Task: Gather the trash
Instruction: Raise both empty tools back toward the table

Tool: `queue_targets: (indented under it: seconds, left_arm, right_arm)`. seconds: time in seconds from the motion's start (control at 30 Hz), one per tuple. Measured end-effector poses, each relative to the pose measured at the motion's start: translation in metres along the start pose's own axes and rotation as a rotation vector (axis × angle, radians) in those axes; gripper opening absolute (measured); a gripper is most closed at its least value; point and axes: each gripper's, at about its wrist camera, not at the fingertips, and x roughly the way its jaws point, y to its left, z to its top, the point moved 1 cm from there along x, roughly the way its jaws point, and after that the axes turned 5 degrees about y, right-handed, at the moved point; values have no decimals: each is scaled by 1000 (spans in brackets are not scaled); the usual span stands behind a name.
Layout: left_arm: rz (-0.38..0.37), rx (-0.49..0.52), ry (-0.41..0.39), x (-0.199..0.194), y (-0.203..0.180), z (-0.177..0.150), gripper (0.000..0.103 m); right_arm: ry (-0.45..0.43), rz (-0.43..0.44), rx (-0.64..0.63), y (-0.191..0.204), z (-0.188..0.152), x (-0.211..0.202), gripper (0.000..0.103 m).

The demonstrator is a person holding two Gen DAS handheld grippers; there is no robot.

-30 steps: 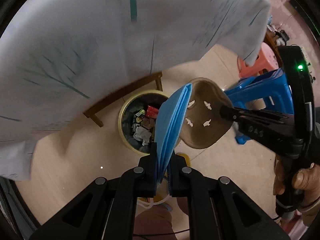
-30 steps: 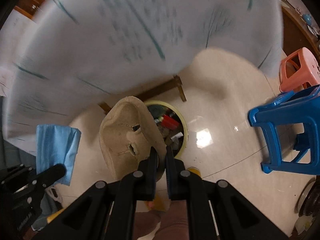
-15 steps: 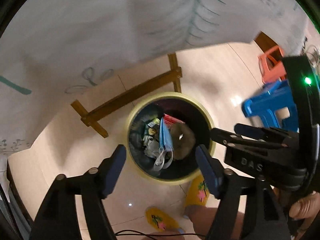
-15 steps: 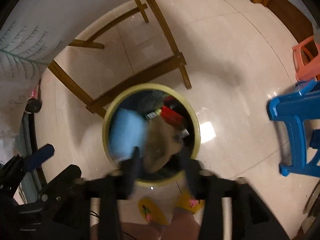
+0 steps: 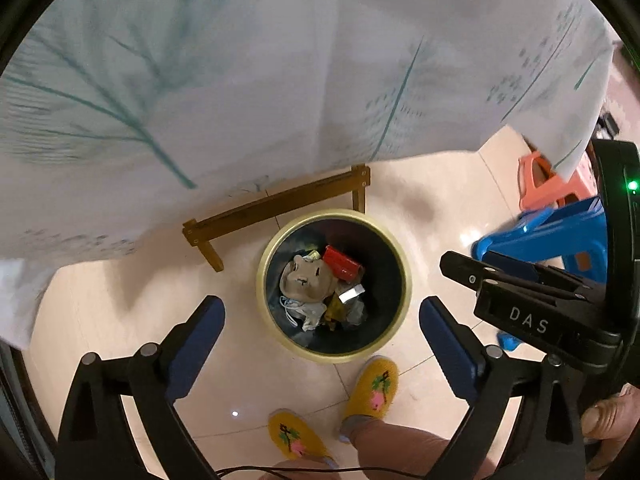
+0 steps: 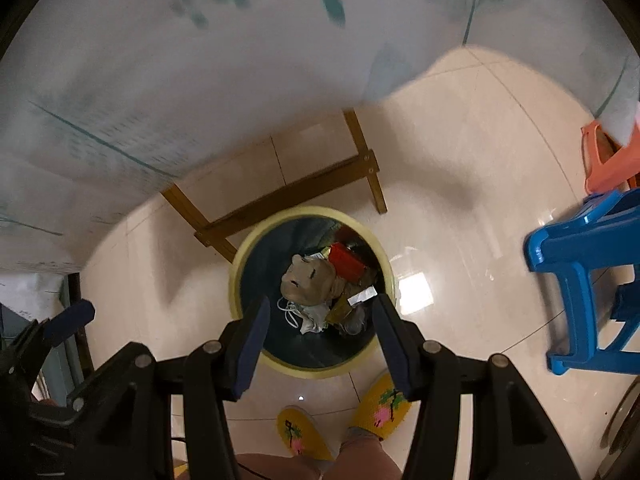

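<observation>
A round bin with a yellow rim (image 5: 403,292) (image 6: 236,264) stands on the tiled floor below both grippers. Inside lie a brown paper tray (image 5: 306,280) (image 6: 306,282), a red packet (image 5: 340,262) (image 6: 347,262), white mask straps and other scraps. My left gripper (image 5: 322,322) is open and empty above the bin. My right gripper (image 6: 320,332) is open and empty above the bin's near side; it also shows in the left wrist view (image 5: 520,292) at the right.
A table with a white leaf-print cloth (image 5: 240,80) (image 6: 200,80) hangs over the far side, its wooden leg frame (image 5: 280,204) (image 6: 296,200) just behind the bin. A blue stool (image 6: 584,280) and an orange stool (image 6: 608,160) stand right. Feet in yellow slippers (image 5: 372,388) are below.
Both grippers have opened. The blue mask and the brown paper tray they held a second ago have dropped into the bin. Both grippers have risen slightly since half a second ago.
</observation>
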Motion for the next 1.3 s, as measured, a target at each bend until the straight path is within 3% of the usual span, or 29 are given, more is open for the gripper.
queue_targets:
  seconds: [0.2, 0.47, 0.63, 1.0, 1.3]
  left_arm:
    - [-21, -8, -19, -59, -5, -1, 102]
    - [-21, -33, -74, -151, 2, 5, 102]
    - [-20, -49, -167, -214, 10, 17, 102]
    - [24, -51, -374, -317, 13, 46, 102]
    - [109, -21, -420, -362, 5, 77, 102]
  right_arm:
    - [-8, -9, -20, 11, -4, -50, 65]
    - [-17, 1, -64, 33, -16, -138, 66]
    - [-36, 29, -80, 45, -14, -191, 66]
    - [-165, 81, -214, 85, 21, -287, 66]
    - [-241, 119, -347, 110, 69, -328, 66]
